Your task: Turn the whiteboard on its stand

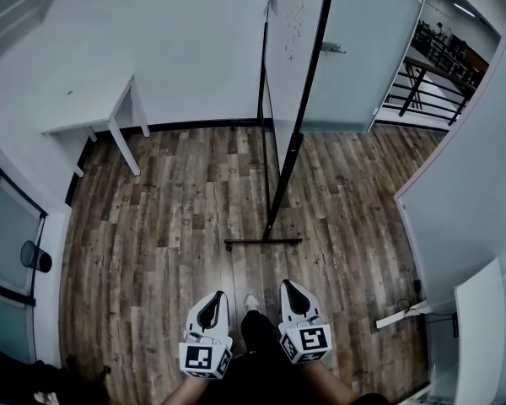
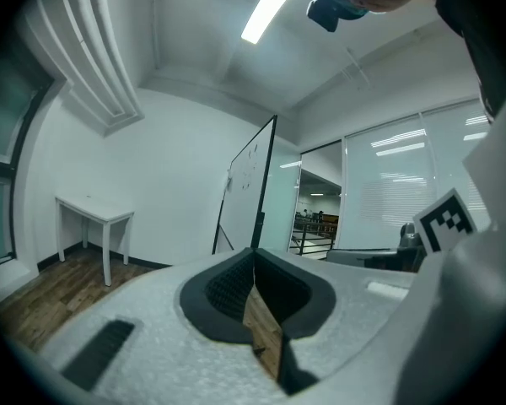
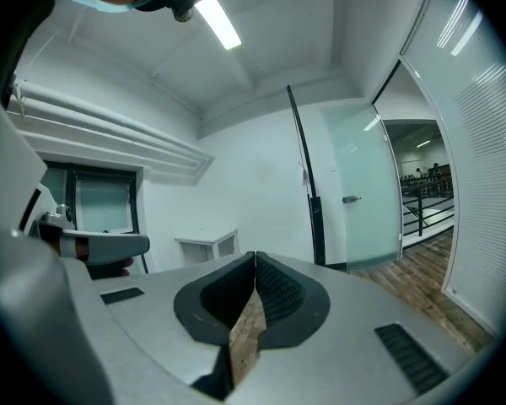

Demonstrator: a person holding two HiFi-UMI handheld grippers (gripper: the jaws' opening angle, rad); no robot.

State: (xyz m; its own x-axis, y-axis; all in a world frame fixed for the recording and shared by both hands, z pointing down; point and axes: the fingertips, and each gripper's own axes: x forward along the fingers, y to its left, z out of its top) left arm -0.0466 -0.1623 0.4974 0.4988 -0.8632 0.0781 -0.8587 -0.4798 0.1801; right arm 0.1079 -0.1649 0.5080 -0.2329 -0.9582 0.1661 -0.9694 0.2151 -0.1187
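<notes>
**Status:** approach stage; no contact with the task item.

**Hand-held grippers:** Left hand-held gripper (image 1: 213,299) has its jaws together with nothing between them. Right hand-held gripper (image 1: 292,287) is the same, closed and empty. Both are held low, close to the person's body, pointing fwd.

**Task item:** The whiteboard (image 1: 291,40) stands upright on its stand, straight ahead and well apart from both grippers. In the head view it is seen nearly edge-on, so its long horizontal axis runs away from the person. The stand's foot bar (image 1: 263,243) lies crosswise on the wood floor (image 1: 177,226), between the grippers and the board.

**Key relation:** The near upright lines up slightly more with the right gripper, which is judged marginally nearer. The next move calls for walking fwd, then opening the jaws at the frame edge.

**View differences:**
- Left gripper view shows the board (image 2: 246,184) face with faint marks, and a white bench (image 2: 97,218) to its left.
- Right gripper view shows only the dark edge (image 3: 308,184).
- Only the head view shows the foot bar.
- The glass door (image 1: 363,49) stands behind the board.
</notes>
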